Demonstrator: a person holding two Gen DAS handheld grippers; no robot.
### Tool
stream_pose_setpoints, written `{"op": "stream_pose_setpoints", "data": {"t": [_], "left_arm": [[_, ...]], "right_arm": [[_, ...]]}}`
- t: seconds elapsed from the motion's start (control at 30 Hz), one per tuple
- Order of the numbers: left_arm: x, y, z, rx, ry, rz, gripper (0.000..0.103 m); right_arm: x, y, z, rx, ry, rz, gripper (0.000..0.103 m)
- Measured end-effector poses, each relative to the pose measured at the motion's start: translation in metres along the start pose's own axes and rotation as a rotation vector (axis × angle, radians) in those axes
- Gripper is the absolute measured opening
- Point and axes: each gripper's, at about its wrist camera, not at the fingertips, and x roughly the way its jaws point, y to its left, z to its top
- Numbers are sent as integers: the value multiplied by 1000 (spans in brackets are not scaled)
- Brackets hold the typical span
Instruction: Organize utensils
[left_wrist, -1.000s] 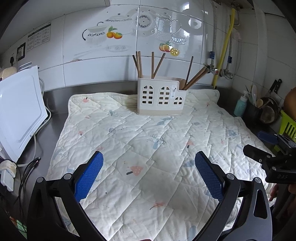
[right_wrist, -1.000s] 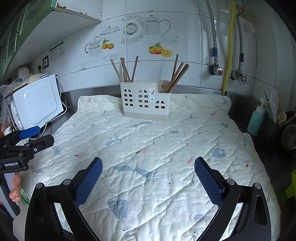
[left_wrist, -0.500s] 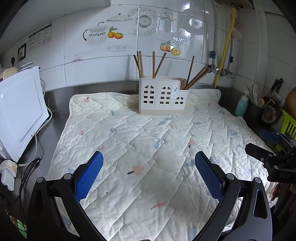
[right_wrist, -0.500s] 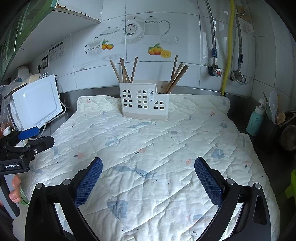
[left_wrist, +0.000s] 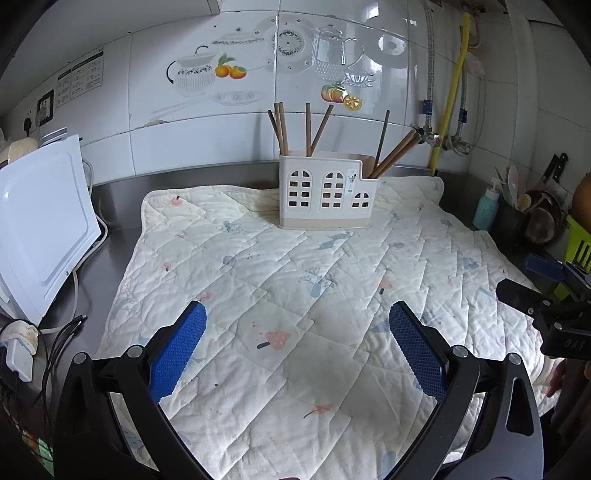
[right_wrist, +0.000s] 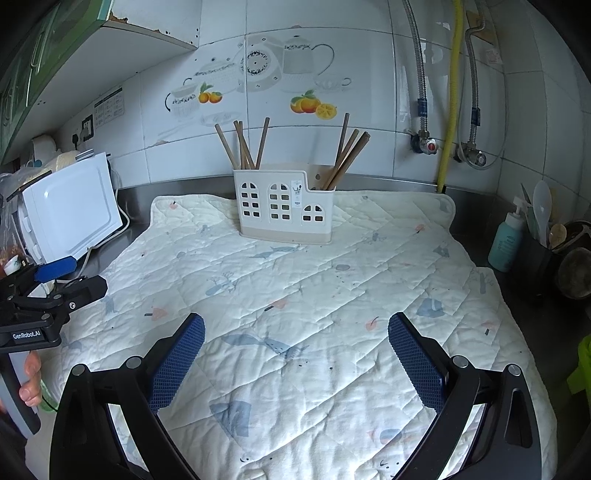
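A white house-shaped utensil holder (left_wrist: 327, 192) (right_wrist: 286, 206) stands upright at the far edge of a quilted mat (left_wrist: 295, 288) (right_wrist: 314, 302). Several brown chopsticks (left_wrist: 295, 127) (right_wrist: 243, 146) stick up from its left compartment. More chopsticks (left_wrist: 393, 153) (right_wrist: 347, 155) lean out of its lower right one. My left gripper (left_wrist: 297, 343) hovers open over the mat's near part, nothing between its blue pads. My right gripper (right_wrist: 295, 349) is likewise open and empty. Each gripper also shows at the edge of the other's view.
A white appliance (left_wrist: 40, 221) (right_wrist: 70, 210) with cables sits left of the mat. On the right stand a teal bottle (right_wrist: 508, 240), a dark utensil pot (right_wrist: 535, 254) and a green basket (left_wrist: 578, 247). Pipes and a yellow hose (right_wrist: 452, 92) run down the tiled wall.
Both views have shifted only slightly; the holder sits a touch further right in the left wrist view. Both grippers stay open and empty.
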Motion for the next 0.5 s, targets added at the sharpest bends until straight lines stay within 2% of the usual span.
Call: {"op": "stream_pose_setpoints", "data": {"t": [0.5], "left_arm": [[2, -1, -1, 8, 4, 5, 98]], "right_arm": [[0, 2, 2, -10, -1, 2, 96]]}}
